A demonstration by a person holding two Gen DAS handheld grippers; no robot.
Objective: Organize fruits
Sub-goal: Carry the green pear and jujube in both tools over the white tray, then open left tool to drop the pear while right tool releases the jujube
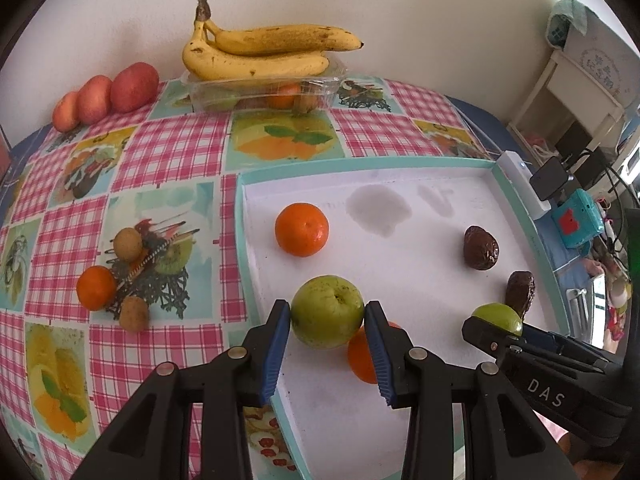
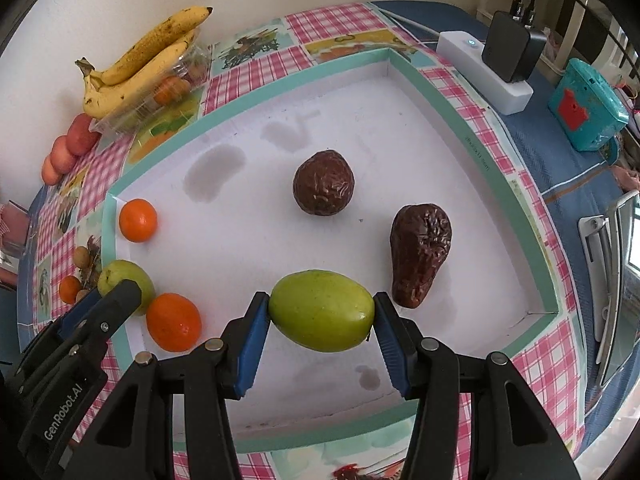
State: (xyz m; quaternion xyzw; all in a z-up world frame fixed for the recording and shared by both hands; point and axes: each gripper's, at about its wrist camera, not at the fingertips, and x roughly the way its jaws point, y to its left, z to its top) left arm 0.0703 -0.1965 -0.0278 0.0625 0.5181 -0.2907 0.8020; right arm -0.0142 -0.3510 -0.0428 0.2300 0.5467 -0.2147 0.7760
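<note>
Both grippers gripped green fruit inside the white tray (image 2: pixel 400 92).

The left gripper (image 1: pixel 326 314) was clamped on a green apple (image 1: pixel 326 310) at the tray's left edge, touching an orange (image 1: pixel 360 356). The right gripper (image 2: pixel 322 312) was clamped on a green mango (image 2: pixel 322 310) near the tray's front, just beside 1 wrinkled brown avocado (image 2: pixel 420 254). Another orange (image 2: pixel 138 220) sat by the tray's left wall, and bananas (image 1: pixel 260 50) lay beyond the tray.

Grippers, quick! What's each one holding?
Left gripper: shut on the round green fruit.
Right gripper: shut on the oval green fruit.
</note>
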